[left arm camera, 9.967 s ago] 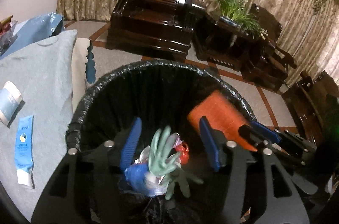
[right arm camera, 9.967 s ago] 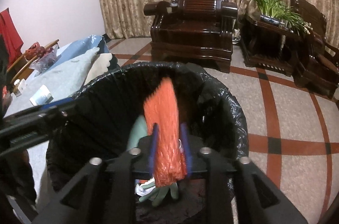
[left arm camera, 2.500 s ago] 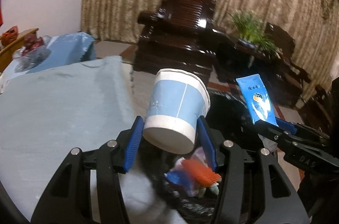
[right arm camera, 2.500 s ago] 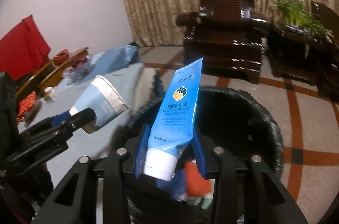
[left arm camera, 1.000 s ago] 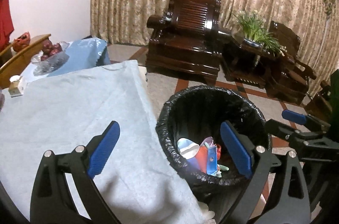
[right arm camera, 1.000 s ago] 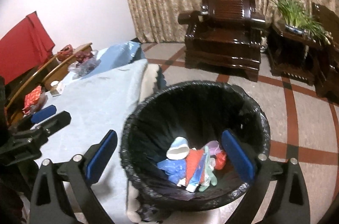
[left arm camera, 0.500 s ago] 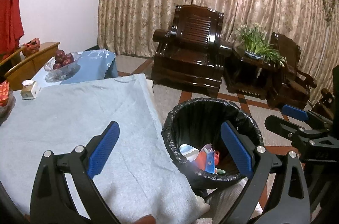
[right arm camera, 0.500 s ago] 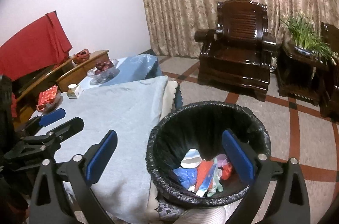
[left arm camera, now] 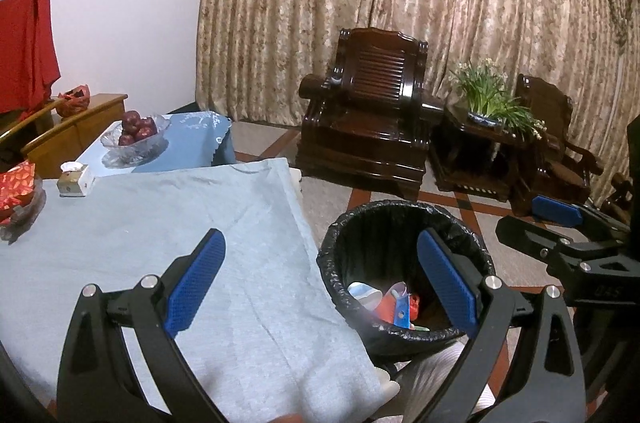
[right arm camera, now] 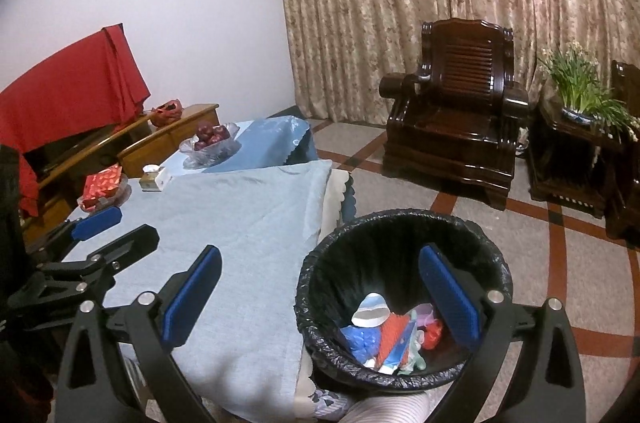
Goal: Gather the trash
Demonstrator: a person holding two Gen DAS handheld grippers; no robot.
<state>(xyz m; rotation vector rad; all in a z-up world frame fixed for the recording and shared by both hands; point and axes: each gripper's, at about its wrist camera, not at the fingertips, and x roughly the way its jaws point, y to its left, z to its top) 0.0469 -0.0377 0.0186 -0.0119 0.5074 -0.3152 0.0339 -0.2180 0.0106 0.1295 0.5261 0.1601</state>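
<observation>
standing beside the table (left arm camera: 120, 231): bin (right arm camera: 404, 223) on the floor, holding trash (right arm camera: 384, 335) — cup, tube, glove, wrappers; left gripper (left arm camera: 320, 281) and right gripper (right arm camera: 320, 295) both spread wide, carrying nothing.

I see a white wall (right arm camera: 180, 3) on my left. Long tan curtains (right arm camera: 400, 3) with a flowery pattern hang down to the floor. A big dark wooden armchair (right arm camera: 456, 127) stands in front of them. Beside it is a dark side table (right arm camera: 568, 163) with a green plant (right arm camera: 580, 87) on top. The floor (right arm camera: 540, 243) is speckled stone with red stripes. Near me, a light blue cloth (right arm camera: 240, 223) covers the surface. A red cloth (right arm camera: 68, 91) hangs over something by the wall. The room is softly lit.
</observation>
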